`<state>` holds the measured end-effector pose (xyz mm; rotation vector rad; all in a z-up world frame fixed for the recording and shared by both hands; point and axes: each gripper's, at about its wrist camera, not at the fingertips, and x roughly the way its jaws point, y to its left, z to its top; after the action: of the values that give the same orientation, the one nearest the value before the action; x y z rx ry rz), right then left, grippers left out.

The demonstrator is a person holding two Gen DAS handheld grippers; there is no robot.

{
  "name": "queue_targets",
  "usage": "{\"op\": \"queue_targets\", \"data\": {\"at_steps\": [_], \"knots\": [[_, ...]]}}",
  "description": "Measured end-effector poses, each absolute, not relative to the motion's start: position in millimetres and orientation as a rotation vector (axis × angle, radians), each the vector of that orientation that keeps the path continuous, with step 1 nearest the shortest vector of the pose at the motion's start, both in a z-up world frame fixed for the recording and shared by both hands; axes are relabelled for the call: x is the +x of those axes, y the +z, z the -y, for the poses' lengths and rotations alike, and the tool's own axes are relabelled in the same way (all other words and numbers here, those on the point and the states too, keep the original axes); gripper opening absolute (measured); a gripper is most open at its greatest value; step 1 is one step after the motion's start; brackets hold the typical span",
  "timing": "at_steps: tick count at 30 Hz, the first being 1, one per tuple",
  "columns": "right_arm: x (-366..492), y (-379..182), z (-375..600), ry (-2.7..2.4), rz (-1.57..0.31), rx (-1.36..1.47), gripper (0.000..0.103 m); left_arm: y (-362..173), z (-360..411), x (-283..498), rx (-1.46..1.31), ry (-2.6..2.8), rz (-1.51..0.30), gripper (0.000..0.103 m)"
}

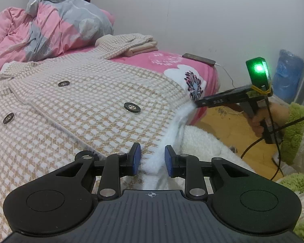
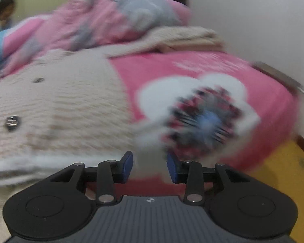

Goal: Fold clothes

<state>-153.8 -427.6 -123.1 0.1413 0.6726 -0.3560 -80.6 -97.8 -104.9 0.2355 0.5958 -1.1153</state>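
A beige-and-white checked coat [image 1: 87, 105] with black buttons [image 1: 132, 107] lies spread on the pink bed sheet [image 1: 164, 60]. Its white fleecy hem [image 1: 178, 117] runs taut between both grippers. My left gripper [image 1: 153, 159] is closed on the near part of that hem. My right gripper [image 1: 195, 102], held by a hand [image 1: 269, 117], pinches the hem's far corner at the bed's edge. The right wrist view is blurred by motion. It shows the coat [image 2: 60, 105] on the left and white fabric between the pads of the right gripper [image 2: 150, 167].
A pink-and-grey quilt [image 1: 50, 24] is heaped at the back, with a folded beige garment [image 1: 135, 42] beside it. A phone [image 1: 198, 58] lies near the bed's far corner. The wooden floor [image 1: 223, 125] and a blue bag [image 1: 287, 77] are to the right. A person [image 2: 5, 12] is in the far background.
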Motion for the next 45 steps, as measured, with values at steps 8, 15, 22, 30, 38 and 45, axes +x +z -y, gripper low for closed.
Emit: {"op": "queue_targets", "data": {"at_steps": [8,15,22,30,38,45], "knots": [[-115.2,-75.1,386.1,-0.173,-0.484,0.096,0.038,-103.9,96.8,-79.4,0.206,-1.107,-0.618,0.026],[-55.8,-104.9,368.4,-0.095,-0.575,0.061,0.038,-89.3,86.6,-73.7,0.15,-1.067,-0.669,0.026],[-90.8,-107.0,372.8,-0.104,-0.568,0.073,0.041,-82.8,84.5,-28.5,0.139,-0.911,-0.665,0.026],[-116.8,-86.2,373.9,-0.177,-0.662,0.069,0.044,-102.9,84.3,3.5,0.129,-0.794,-0.71,0.028],[-68.6,-45.0,333.6,0.036,-0.516,0.095,0.047,-100.3,64.4,-20.7,0.16,-0.769,-0.716,0.028],[-36.9,-93.6,298.7,0.089,-0.627,0.046,0.055,-78.8,35.5,-33.2,0.153,-0.746,-0.696,0.028]]}}
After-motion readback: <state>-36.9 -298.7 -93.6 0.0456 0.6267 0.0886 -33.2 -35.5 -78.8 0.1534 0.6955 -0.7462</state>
